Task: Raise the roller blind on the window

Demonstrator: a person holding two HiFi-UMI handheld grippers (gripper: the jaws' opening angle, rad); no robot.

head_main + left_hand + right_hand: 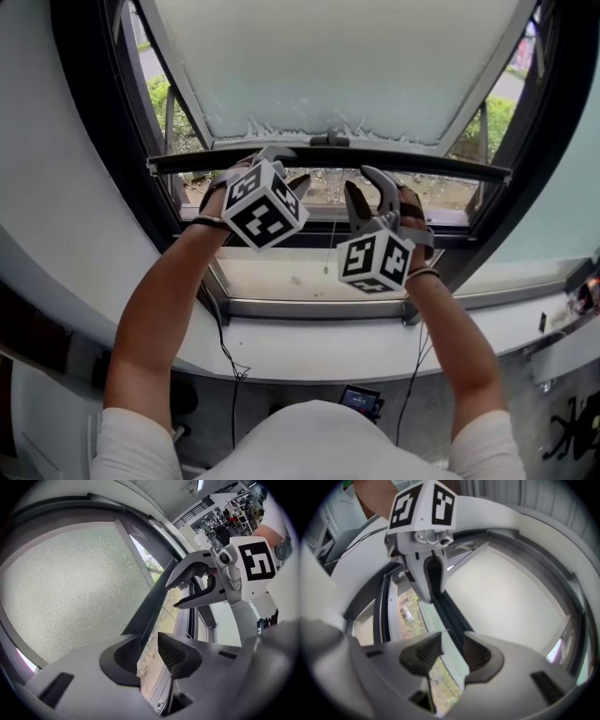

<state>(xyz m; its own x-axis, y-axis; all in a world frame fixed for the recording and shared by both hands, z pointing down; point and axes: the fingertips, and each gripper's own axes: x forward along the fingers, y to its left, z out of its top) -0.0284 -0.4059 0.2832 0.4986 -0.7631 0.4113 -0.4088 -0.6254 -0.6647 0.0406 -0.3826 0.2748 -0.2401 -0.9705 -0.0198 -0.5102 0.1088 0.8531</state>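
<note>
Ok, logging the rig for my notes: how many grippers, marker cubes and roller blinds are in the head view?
Grippers: 2, left gripper and right gripper
Marker cubes: 2
Roller blind: 1
Total: 5

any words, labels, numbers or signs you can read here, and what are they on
No readable text anywhere.
Left cube, right cube: black-and-white square patterns only, no letters.
Small screen under the sill: too small to read.
Black marks at lower right: cut off, unreadable.

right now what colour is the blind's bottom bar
The bar is black, best seen in the head view.
</note>
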